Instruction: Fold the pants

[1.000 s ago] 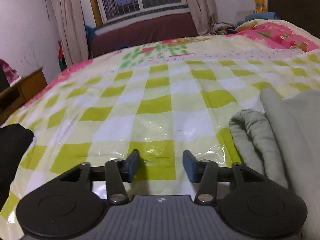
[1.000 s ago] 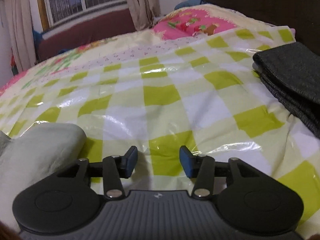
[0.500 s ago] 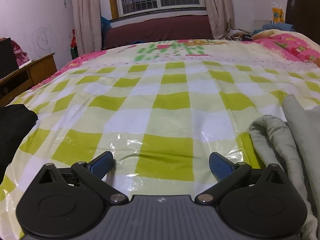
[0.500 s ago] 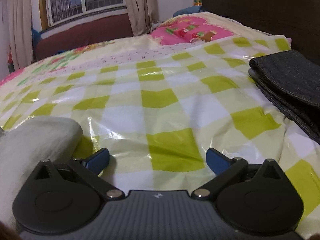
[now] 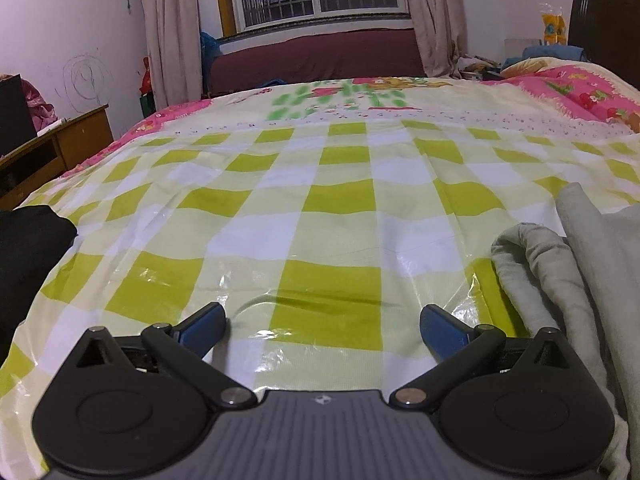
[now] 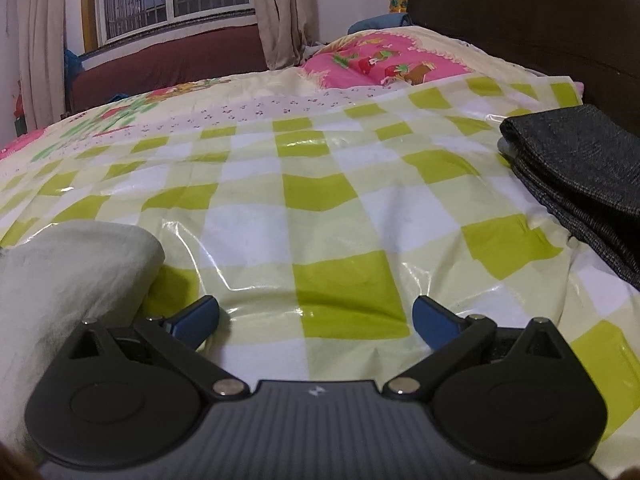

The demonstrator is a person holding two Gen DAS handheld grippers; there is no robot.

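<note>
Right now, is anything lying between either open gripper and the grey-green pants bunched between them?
Nothing visible. The pants lie just right of the left gripper and just left of the right gripper, with only bare checked cover between. Both grippers are open and empty.

We see a glossy plastic sheet (image 5: 248, 236) checked lime green, pale yellow and white; pale grey-green cloth pants (image 5: 568, 264) — plain; a dark charcoal folded denim garment (image 6: 580, 168); a black cloth heap (image 5: 28, 248); a pink cartoon-print bedspread (image 6: 384, 60) — red and green figures; blue gripper pads (image 5: 200, 326).
</note>
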